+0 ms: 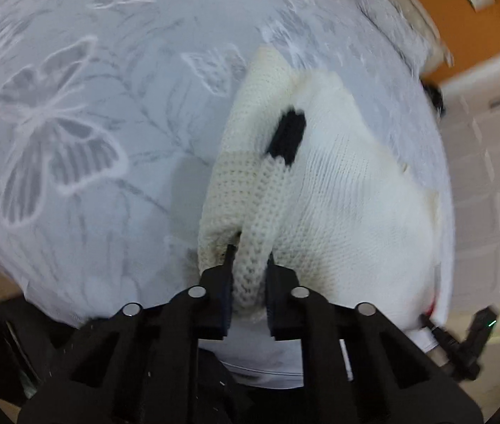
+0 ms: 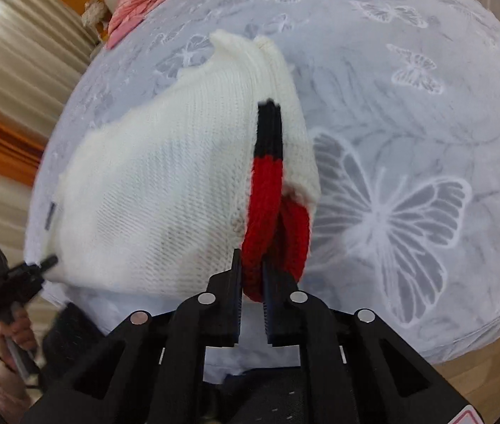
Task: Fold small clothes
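A: Task item: small white knitted sweater [image 1: 338, 183], lying on a pale grey lace tablecloth with butterfly pattern [image 1: 73, 123]. It sits toward the near table edge, with a black patch showing on the knit.

B: Left gripper [image 1: 250, 258]?

A: Jaws drawn in, clamped on a cream ribbed knit edge of the sweater [image 1: 253, 247]. The fabric bunches up between the fingers.

B: Right gripper [image 2: 251, 265]?

A: Likewise closed, pinching a red-and-black ribbed band of the same sweater [image 2: 264, 190]; the band rises from the jaws across the white body. A hand [image 2: 16, 328] holding the other gripper shows at the left edge.

B: Anything else?

A: Crumpled pink cloth [image 2: 136, 3] at the far table edge, well apart.
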Motion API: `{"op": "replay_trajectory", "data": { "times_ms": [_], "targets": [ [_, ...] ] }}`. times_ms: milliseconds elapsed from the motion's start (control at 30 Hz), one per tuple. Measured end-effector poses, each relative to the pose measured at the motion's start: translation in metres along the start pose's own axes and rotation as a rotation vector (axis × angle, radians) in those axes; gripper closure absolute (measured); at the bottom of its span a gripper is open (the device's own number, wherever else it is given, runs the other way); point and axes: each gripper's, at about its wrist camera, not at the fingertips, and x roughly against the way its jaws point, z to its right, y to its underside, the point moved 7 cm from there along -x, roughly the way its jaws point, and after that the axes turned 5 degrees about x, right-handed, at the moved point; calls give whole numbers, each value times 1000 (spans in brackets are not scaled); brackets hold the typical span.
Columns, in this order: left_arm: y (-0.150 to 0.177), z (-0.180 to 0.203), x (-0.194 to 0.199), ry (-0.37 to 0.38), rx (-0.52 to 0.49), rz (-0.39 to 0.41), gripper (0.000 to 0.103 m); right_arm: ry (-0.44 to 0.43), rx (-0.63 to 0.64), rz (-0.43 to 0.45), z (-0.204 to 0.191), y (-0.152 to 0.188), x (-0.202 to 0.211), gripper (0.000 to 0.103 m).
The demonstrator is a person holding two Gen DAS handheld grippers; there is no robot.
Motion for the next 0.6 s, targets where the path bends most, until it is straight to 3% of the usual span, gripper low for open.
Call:
{"op": "replay_trajectory", "data": {
  "times_ms": [133, 267, 333, 367, 433, 500, 600],
  "targets": [
    [8, -7, 36, 35, 28, 30, 93, -37, 53, 72, -8, -5, 44, 94],
    [34, -37, 12, -50, 76, -25, 92, 47, 32, -59, 29, 21, 9, 93],
    [37, -41, 8, -58, 119, -28, 83, 96, 12, -94, 41, 28, -2, 90],
    [36, -39, 13, -59, 125, -16, 81, 92, 6, -82, 40, 27, 1, 86],
    [27, -19, 36, -67, 45, 42, 77, 121, 51, 9, 25, 11, 26, 83],
    [8, 10, 55, -100, -86, 121, 48, 165, 138, 64, 8, -15, 40, 68],
    [-33, 54, 59, -117, -207, 223, 36, 192, 252, 112, -18, -66, 34, 65]
  ]
}}
